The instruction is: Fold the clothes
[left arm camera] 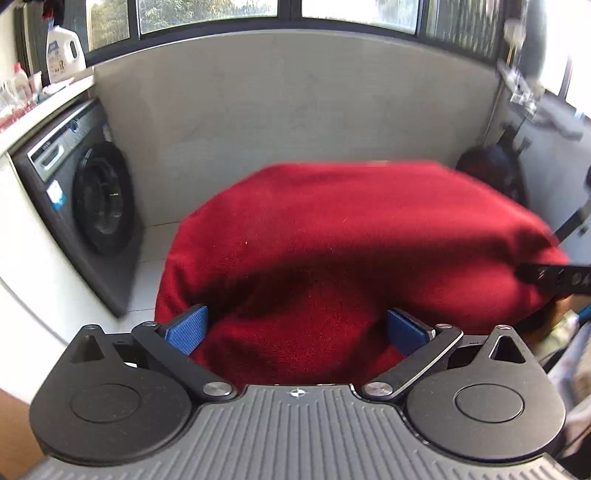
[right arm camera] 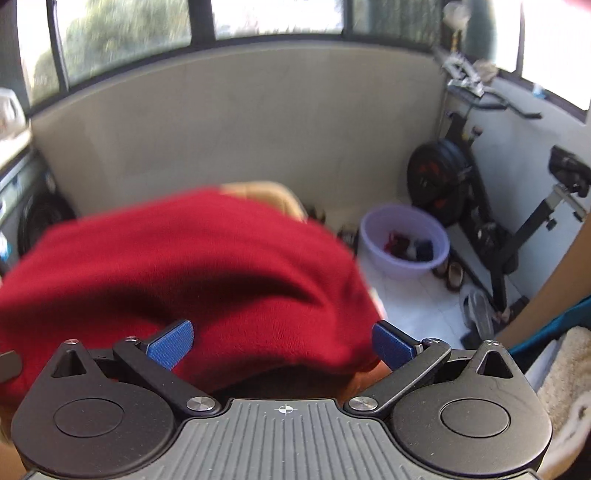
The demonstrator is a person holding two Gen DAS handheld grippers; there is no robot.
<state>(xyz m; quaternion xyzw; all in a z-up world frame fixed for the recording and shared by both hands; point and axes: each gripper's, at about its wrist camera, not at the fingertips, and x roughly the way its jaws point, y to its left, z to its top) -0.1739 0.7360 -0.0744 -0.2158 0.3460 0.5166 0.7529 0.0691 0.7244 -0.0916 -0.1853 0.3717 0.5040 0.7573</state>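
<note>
My left gripper [left arm camera: 295, 328] stands with its blue pads [left arm camera: 186, 329] spread wide, and the red fleece garment [left arm camera: 351, 240] bulges into the gap between them without being pinched by either pad. From the left wrist view the cloth fills the middle of the frame, draped over a support I cannot see; its near edge drops out of sight behind the gripper body. At the right edge a black part with blurred markings [left arm camera: 554, 277] presses against the fleece; I cannot make out what it is. My right gripper [right arm camera: 282, 345] is likewise parted, pads [right arm camera: 170, 345] well apart, with the same red garment [right arm camera: 177, 266] mounded between and beyond them, nothing clamped. A tan surface [right arm camera: 266, 195] peeks out past the far edge of the cloth, mostly hidden and smeared by motion blur. Farther out on the left sits a dark front-loading washing machine [left arm camera: 85, 210] under a white counter [left arm camera: 40, 110], with a white detergent jug [left arm camera: 62, 51] near the windows [left arm camera: 207, 14]. On the right, a lilac plastic basin [right arm camera: 404, 240] on the tiled floor [right arm camera: 417, 302] holds dark and red items too small to identify. An exercise bike [right arm camera: 491, 206] stands beside it, with slippers [right arm camera: 454, 275] just by the basin. A cream fleecy fabric [right arm camera: 565, 369] is cut off at the right frame edge.
</note>
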